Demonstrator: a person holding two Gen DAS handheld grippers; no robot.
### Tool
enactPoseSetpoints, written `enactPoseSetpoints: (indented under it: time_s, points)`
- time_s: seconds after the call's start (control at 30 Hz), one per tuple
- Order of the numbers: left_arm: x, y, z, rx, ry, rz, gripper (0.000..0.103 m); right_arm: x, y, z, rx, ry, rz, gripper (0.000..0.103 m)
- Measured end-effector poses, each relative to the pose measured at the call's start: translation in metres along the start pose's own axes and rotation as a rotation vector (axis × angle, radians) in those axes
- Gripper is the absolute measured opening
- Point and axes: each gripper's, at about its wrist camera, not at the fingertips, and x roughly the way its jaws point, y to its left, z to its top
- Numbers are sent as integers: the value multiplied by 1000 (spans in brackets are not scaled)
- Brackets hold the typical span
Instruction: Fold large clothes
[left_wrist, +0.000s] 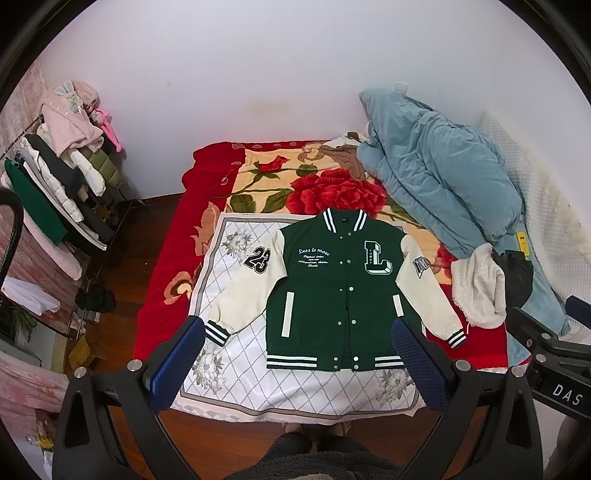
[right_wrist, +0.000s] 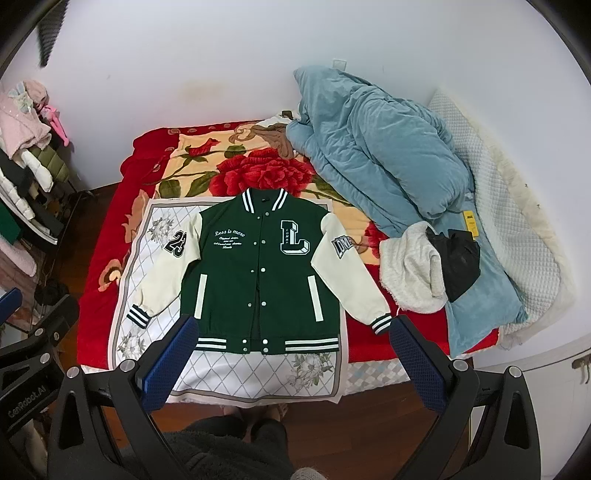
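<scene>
1. jacket (left_wrist: 332, 291) is green with cream sleeves; it lies flat, front up and buttoned, on a white cloth (left_wrist: 236, 373) with a diamond pattern, spread over the red flower blanket (left_wrist: 325, 192) on the bed.
2. left claw (left_wrist: 299, 362) is above the near edge of the bed, open wide, holding nothing.
3. right claw (right_wrist: 291, 354) is also open and empty, near the jacket hem.
4. a blue quilt (right_wrist: 388, 155) is heaped at the right side.
</scene>
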Motion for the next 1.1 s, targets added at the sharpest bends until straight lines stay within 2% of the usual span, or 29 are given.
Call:
enactPoseSetpoints:
  time_s: [1.1]
  points:
    - [-4,-5,7,1,-8,0,103,-7,-2,-4,0,-1,-1,103]
